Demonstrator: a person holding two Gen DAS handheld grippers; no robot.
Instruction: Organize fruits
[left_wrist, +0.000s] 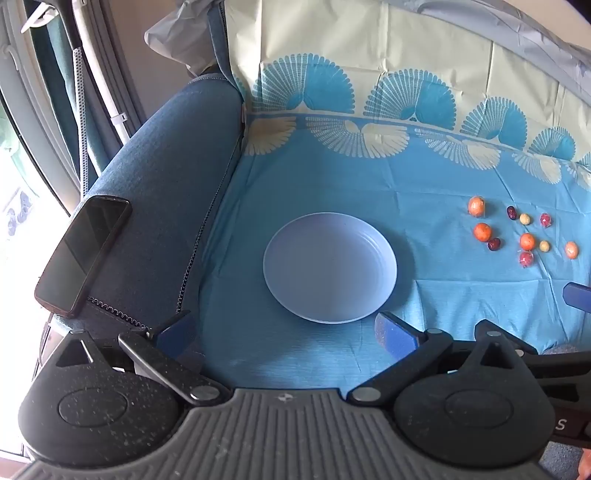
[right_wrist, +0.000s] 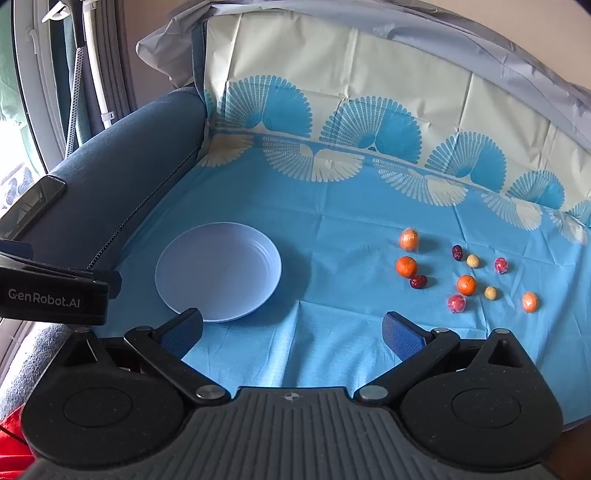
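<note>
A pale blue plate lies empty on the blue patterned cloth; it also shows in the right wrist view. Several small fruits lie scattered to its right: oranges, dark red dates, pale yellow ones and wrapped red ones. The same cluster shows in the left wrist view. My left gripper is open and empty, just in front of the plate. My right gripper is open and empty, between plate and fruits, nearer me.
A dark phone lies on the blue sofa armrest at the left. The cloth runs up the sofa back. A window is at the far left. The left gripper's body shows in the right wrist view.
</note>
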